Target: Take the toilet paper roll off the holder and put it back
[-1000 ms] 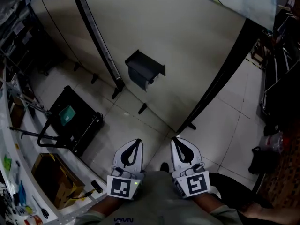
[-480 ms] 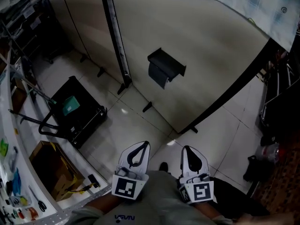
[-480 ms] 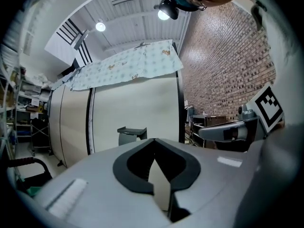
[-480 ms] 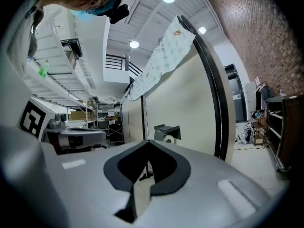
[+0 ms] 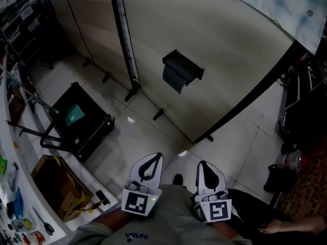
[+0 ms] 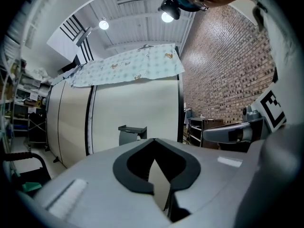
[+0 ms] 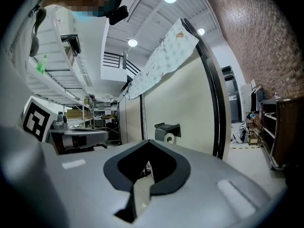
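A dark toilet paper holder (image 5: 182,69) is fixed to the beige partition wall (image 5: 225,50); it has a flat lid on top. The roll (image 7: 169,137) shows white under the lid in the right gripper view. The holder (image 6: 131,133) is far ahead in the left gripper view too. Both grippers are held low, close to the person's body and well short of the wall. My left gripper (image 5: 149,163) is shut with nothing between its jaws. The right gripper (image 5: 207,170) is beside it, also shut and holding nothing.
A black hand cart (image 5: 76,120) with a teal item lies on the tiled floor at left. A cardboard box (image 5: 55,187) and a white shelf edge (image 5: 10,152) with small tools run along the left. A black post (image 5: 250,93) ends the partition at right; dark racks (image 5: 301,106) stand beyond.
The view has shifted toward the partition: the holder now sits higher and further right in the head view. Both grippers stay shut, side by side.
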A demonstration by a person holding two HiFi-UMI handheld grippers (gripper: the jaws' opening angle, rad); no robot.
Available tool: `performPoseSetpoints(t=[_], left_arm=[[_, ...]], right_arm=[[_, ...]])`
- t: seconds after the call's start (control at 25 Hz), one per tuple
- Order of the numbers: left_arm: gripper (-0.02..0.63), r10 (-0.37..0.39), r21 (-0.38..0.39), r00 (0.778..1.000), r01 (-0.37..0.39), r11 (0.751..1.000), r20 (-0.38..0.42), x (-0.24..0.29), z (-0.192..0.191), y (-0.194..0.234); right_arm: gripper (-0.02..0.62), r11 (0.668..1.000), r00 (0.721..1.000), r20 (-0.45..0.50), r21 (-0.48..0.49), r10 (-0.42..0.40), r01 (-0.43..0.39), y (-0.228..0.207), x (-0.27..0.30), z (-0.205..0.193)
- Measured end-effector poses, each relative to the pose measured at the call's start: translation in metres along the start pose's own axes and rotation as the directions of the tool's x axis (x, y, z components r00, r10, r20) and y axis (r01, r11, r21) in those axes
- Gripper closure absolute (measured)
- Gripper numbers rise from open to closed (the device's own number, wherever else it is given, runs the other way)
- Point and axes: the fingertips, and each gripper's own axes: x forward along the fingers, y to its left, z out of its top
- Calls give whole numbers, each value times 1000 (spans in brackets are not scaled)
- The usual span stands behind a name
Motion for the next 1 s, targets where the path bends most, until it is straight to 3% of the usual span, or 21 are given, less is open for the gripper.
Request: performPoseSetpoints(t=[1.0], left_arm=[[600, 34, -33, 999, -35, 999, -27, 2, -12, 6]], right_arm=[[595, 1000, 1000, -2, 3, 26, -26, 2, 8, -4]])
